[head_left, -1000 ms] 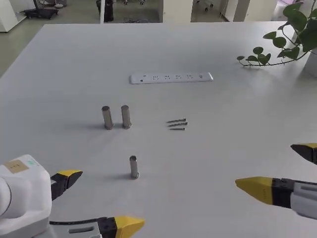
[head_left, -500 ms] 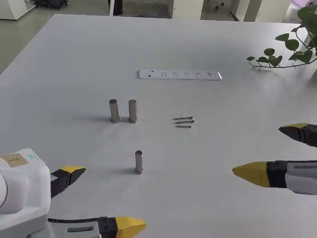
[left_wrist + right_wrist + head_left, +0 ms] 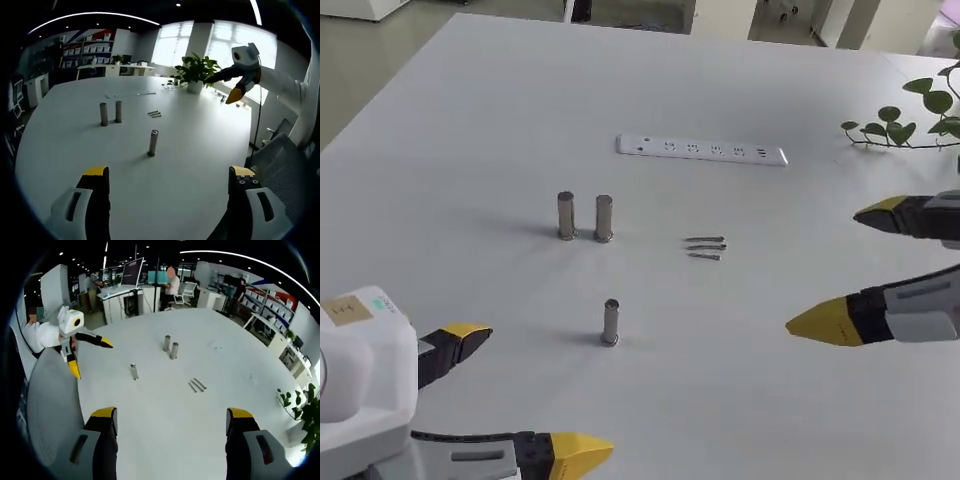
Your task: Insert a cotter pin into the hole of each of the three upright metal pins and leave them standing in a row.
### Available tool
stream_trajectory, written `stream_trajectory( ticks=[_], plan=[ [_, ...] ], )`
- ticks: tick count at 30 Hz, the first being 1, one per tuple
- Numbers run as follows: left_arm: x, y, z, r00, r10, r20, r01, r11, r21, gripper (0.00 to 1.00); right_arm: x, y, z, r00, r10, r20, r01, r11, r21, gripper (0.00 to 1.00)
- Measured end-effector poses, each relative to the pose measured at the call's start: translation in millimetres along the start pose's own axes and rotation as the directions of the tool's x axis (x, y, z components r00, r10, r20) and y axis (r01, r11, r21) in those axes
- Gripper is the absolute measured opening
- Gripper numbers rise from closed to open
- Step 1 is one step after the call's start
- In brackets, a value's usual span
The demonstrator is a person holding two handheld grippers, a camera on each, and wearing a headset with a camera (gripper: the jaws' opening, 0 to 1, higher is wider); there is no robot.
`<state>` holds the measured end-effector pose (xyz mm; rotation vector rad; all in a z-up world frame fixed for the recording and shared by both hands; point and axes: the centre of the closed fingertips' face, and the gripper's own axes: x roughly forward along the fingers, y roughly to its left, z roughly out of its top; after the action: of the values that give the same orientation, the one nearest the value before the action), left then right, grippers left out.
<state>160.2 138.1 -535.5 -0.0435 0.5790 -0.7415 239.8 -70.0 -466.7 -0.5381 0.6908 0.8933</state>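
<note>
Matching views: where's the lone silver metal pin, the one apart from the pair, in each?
Head view: lone silver metal pin, below centre.
Left gripper view: pin, near centre.
Right gripper view: pin, left of centre.
Shared landmark: three thin cotter pins lying flat nearby.

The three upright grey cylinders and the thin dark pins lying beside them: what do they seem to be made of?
The three upright grey cylinders look like metal, perhaps steel, with a dull satin finish: soft pale highlights run down their sides. The thin dark pins also look metallic, a darker grey, but they are too small to judge the finish.
</note>
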Motion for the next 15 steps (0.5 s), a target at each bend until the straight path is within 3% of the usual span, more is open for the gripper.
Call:
stream_trajectory(
  ticks=[5, 10, 15],
  plan=[
    [-2.5, 0.6, 2.1, 0.9999, 0.006, 0.01, -0.006, 1.0, -0.005, 0.98, 6.2, -11.0, 3.1, 0.9985, 0.036, -0.04, -0.038, 0.998, -0.057, 0.85],
    [-4.1, 5.4, 3.0, 0.9996, 0.025, 0.015, -0.025, 1.0, -0.01, 0.98, 13.9, -8.0, 4.5, 0.9923, 0.071, -0.101, -0.083, 0.99, -0.116, 0.85],
    [-7.0, 9.1, 5.2, 0.9988, 0.036, 0.035, -0.035, 0.999, -0.02, 0.98, 23.3, 2.4, 4.9, 0.9773, 0.137, -0.162, -0.166, 0.968, -0.186, 0.84]
  ],
)
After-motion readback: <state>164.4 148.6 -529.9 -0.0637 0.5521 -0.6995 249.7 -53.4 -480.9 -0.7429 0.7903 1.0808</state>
